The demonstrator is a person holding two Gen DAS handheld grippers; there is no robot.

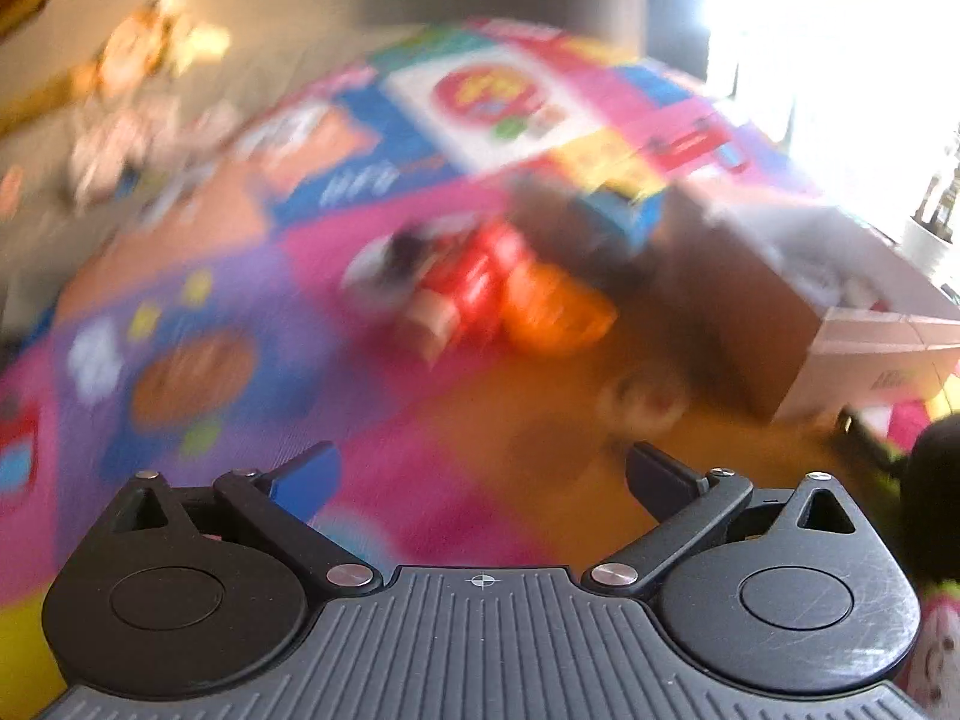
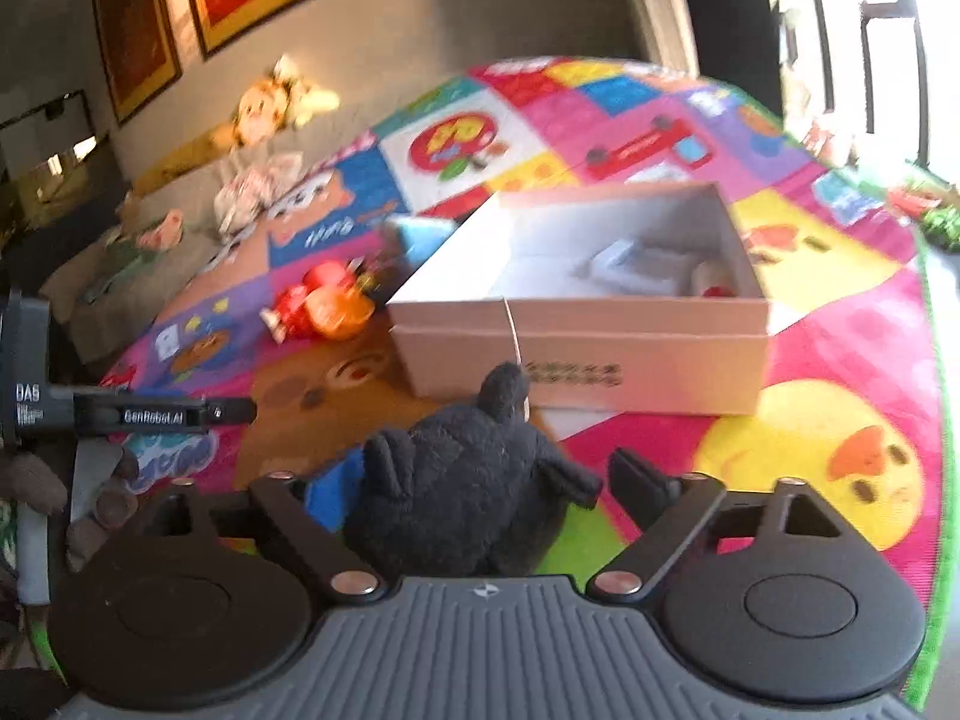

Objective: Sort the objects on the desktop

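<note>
The right gripper (image 2: 480, 480) has its fingers (image 2: 636, 489) spread wide around a black plush toy (image 2: 462, 498). The toy lies between them on the play mat (image 2: 810, 438), and neither pad visibly presses it, so it looks either just released or about to be taken. Just beyond it stands one open cardboard box (image 2: 576, 354), probably the sorting bin, with a few pale items and something red already inside. Left of the box, a cluster of red and orange toys (image 2: 324, 306) waits on the mat; blur hides the exact count, perhaps three.

The left gripper (image 1: 480, 480) also has its fingers (image 1: 657, 474) parted and empty, aimed toward that same cluster, likely its next pick. The left view is heavily blurred.
</note>
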